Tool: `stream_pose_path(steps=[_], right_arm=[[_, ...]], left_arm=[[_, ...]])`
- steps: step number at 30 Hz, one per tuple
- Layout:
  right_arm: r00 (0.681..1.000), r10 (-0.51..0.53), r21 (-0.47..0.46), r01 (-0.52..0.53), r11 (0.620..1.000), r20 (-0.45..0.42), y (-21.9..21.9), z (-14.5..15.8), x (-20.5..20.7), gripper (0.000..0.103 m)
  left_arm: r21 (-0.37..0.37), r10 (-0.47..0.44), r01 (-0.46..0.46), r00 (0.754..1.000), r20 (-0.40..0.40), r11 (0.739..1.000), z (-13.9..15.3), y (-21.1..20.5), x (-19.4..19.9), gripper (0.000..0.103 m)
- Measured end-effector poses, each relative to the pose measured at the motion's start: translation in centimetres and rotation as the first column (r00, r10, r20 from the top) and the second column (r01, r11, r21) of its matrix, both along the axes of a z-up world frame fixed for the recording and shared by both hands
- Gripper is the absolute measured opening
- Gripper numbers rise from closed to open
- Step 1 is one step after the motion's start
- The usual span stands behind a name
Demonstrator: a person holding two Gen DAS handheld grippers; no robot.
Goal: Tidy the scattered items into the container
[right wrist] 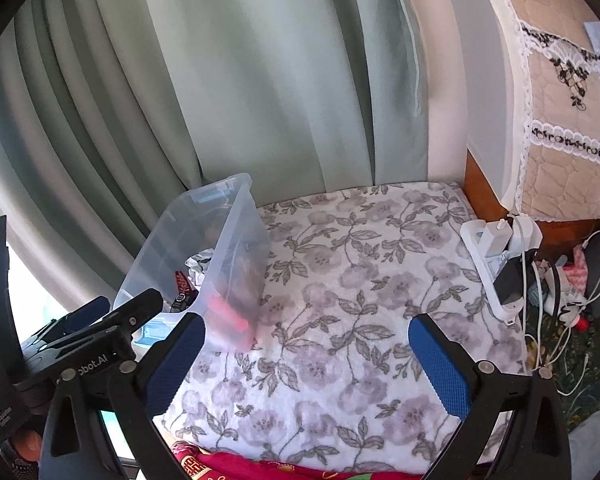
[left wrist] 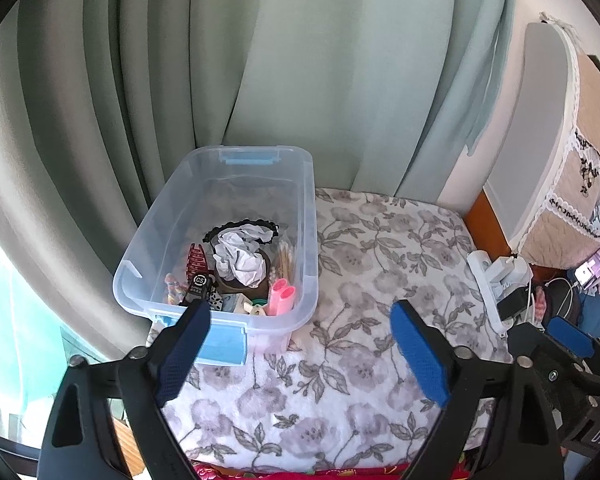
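Left wrist view: the clear container (left wrist: 236, 240) is looked down into, and its contents are laid bare — one crumpled white paper (left wrist: 242, 254), one black scalloped hair band (left wrist: 240, 226) curled behind it, one red hair claw (left wrist: 196, 258), one bundle of cotton swabs (left wrist: 286, 258), one pink two-tube piece (left wrist: 283, 296), one black tag marked CS (left wrist: 200, 282)
Right wrist view: the container (right wrist: 236, 240) is seen side-on only, so the contents are blurred through the wall; only the paper and the red claw can be picked out over the rim
Container position: set on the floral blanket (left wrist: 360, 300) at its left edge, against the green curtain (left wrist: 260, 60); two blue latches are counted, one at each end
Left gripper (left wrist: 300, 344): held low over the blanket, both blue-padded fingers (left wrist: 420, 356) spread wide with nothing between them; the left finger overlaps the container's near corner in view
Right gripper (right wrist: 306, 358): likewise level over the blanket, fingers (right wrist: 440, 364) parted wide and bare
Cross-sighting: each gripper is caught at the edge of the other's view
Right side: one white power strip (right wrist: 496, 264) with plugged chargers is seen at the blanket's edge
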State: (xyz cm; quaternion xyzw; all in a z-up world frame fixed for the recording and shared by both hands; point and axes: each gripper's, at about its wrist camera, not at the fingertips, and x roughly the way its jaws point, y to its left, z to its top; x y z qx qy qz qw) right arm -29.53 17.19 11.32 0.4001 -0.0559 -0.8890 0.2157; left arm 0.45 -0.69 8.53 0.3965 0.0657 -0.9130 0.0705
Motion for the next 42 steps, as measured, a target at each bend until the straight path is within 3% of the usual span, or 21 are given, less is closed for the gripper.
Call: stream_pose_path(steps=[15,21,42], right_arm=[[1.000,0.012,0.059,-0.013,0.998,0.013,-2.0,-0.2,-0.3,0.103],[1.000,0.026,0.072,-0.027,0.997,0.014,-2.6,-0.4,-0.2,0.103],[0.999,0.029,0.141,-0.026,0.990,-0.022,-5.2,0.6,0.0,0.103]], left_arm=[[0.042,-0.016,0.016,1.000,-0.001,0.999,-0.6,-1.4,0.2,0.101],[0.018,-0.016,0.016,1.000,-0.003,1.000,-0.9,-1.6,0.4,0.101],[0.048,-0.003,0.004,1.000,-0.009,0.999,-0.9,-3.6,1.0,0.101]])
